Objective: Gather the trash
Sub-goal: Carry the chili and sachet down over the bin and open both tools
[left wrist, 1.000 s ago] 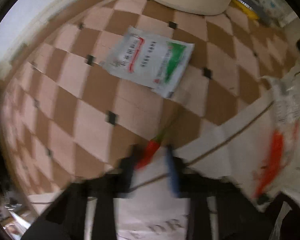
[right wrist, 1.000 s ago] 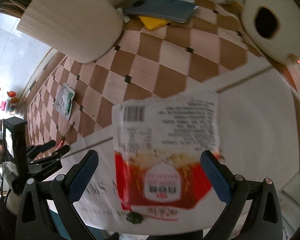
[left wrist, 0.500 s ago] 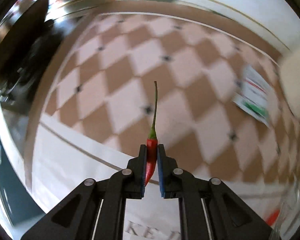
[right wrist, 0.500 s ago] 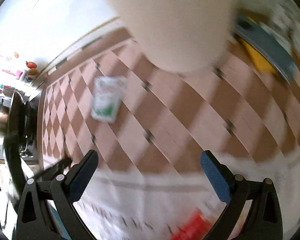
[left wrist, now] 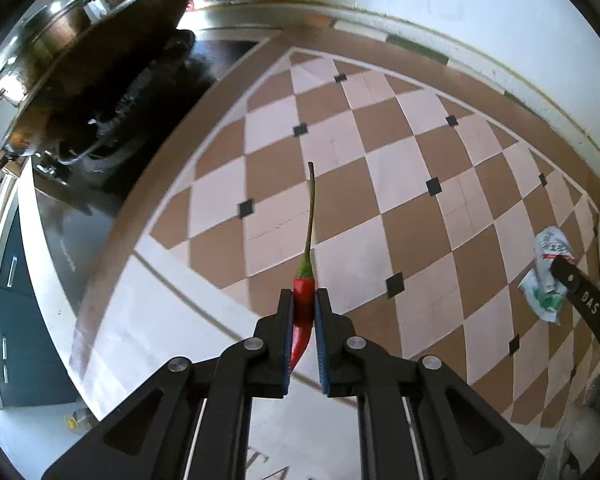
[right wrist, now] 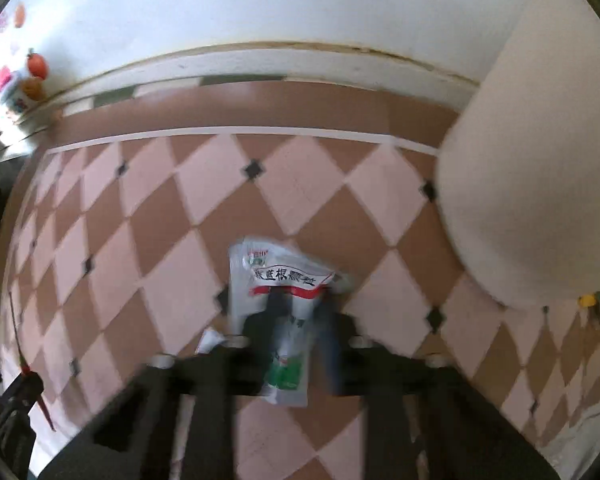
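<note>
Left wrist: angled down over the checkered surface (left wrist: 400,184), toward the stove.
Right wrist: close, facing the wall.
Shared: packet (left wrist: 548,276) (right wrist: 276,292).

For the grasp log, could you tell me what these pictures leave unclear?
- Right wrist view: motion blur smears the right gripper over the white packet; whether it is shut cannot be told.
- Left wrist view: the left gripper covers the red chili's lower body.
- Left wrist view: the pot is cut off by the edge.

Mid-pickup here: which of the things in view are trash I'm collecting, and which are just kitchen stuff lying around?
Trash:
red chili, clamped in left gripper
white sachet, in right gripper

Just there:
wok
steel pot
cream container
</note>
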Motion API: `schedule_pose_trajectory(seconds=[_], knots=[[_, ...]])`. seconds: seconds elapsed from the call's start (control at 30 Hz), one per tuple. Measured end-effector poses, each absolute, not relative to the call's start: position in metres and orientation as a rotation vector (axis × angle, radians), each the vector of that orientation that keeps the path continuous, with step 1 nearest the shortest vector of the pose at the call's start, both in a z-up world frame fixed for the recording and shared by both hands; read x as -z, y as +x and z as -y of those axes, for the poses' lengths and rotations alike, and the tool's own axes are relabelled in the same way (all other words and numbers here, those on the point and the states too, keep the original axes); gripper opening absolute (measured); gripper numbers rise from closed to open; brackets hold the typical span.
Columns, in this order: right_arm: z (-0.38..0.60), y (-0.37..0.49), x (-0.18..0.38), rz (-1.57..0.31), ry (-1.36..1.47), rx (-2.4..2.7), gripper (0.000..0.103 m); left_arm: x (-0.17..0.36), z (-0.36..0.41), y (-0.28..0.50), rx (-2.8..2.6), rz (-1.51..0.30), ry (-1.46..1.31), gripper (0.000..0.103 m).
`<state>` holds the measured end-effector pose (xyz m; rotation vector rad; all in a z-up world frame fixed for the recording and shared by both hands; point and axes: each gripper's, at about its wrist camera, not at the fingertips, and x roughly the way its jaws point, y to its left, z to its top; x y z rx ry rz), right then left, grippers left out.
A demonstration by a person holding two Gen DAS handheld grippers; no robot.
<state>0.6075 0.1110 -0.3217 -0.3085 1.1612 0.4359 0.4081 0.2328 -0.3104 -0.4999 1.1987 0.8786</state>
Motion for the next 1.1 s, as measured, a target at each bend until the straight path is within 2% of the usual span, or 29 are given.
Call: schedule_pose_trajectory(seconds=[0.1,0.3,0.43,0.7,0.9,1.0,1.1], knots=[[-0.11,0.596,0.315,-1.169,-0.279,-0.483,0.004,0.292,-0.228,0.392,-0.878,-1.162,-0.49,0.007],[-0.086,0.541,0.261,-1.087,-0.204,-0.576,0.003,0.246,-0.224,0.341,-0.857,-1.061,-0.458,0.007],[-0.065,0.474,0.219,-1.026,-0.172,-0.627,0.003,0.217,-0.207,0.287,-0.822,-0.986,-0.443,0.007],[-0.019,0.315,0.171,-0.963,-0.119,-0.7,0.003,0.182,-0.175,0.155,-0.729,-0.912,-0.429,0.007],[0.017,0.206,0.18,-1.017,-0.092,-0.72,0.003,0.206,-0.164,0.077,-0.671,-0.972,-0.467,0.007],[0.028,0.16,0.212,-1.095,-0.106,-0.738,0.003,0.244,-0.167,0.049,-0.654,-1.047,-0.534,0.007],[0.031,0.129,0.264,-1.203,-0.142,-0.747,0.003,0.307,-0.174,0.025,-0.631,-1.147,-0.648,0.007]])
